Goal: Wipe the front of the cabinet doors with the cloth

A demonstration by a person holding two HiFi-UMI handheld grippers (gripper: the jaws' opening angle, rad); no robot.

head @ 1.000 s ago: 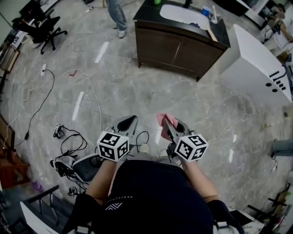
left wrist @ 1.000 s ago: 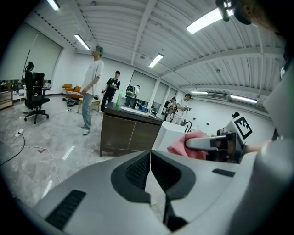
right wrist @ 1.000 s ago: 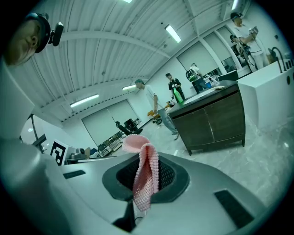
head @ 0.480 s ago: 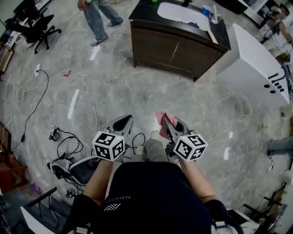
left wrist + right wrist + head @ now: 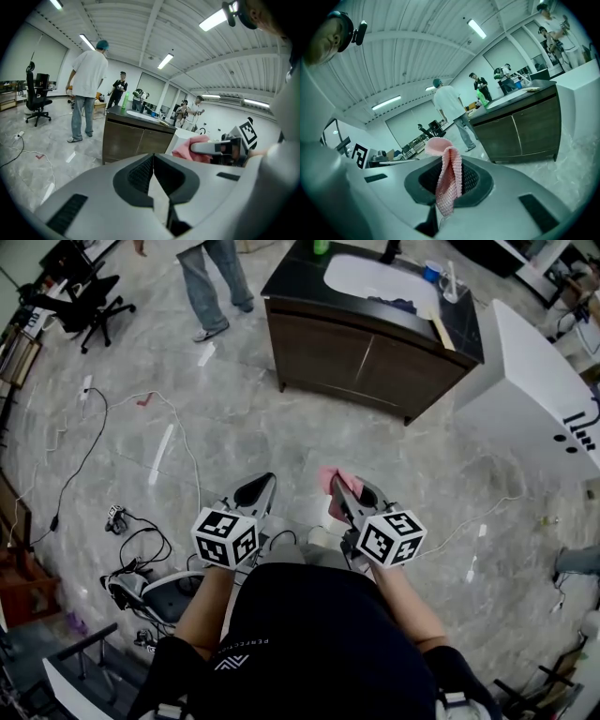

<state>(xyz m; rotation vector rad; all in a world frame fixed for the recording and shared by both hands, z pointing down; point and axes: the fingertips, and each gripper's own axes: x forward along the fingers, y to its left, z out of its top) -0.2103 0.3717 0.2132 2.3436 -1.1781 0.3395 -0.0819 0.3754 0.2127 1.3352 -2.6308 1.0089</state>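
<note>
Spreading under everything is a grey marbled floor (image 5: 281, 427), strewn at the left with loose cables (image 5: 141, 535). Far across it stands a dark wooden cabinet (image 5: 300, 282) with a white basin (image 5: 375, 276) set in its top, its two cabinet doors (image 5: 323, 351) closed and facing the person. A large white unit (image 5: 534, 390) stands just beside the cabinet's right end. A bystander (image 5: 214, 277) in jeans stands near its left end, and a black office chair (image 5: 82, 298) sits well apart at the far left.

Both grippers are held low and close to the person's body, well apart from the cabinet. The left gripper (image 5: 153, 156) has its jaws brought together at the tips with nothing between them. The right gripper (image 5: 449, 160) is clamped on the pink cloth (image 5: 449, 185), a folded strip pinched between the jaws, its top curling up past the tips and its lower end hanging down behind them.
</note>
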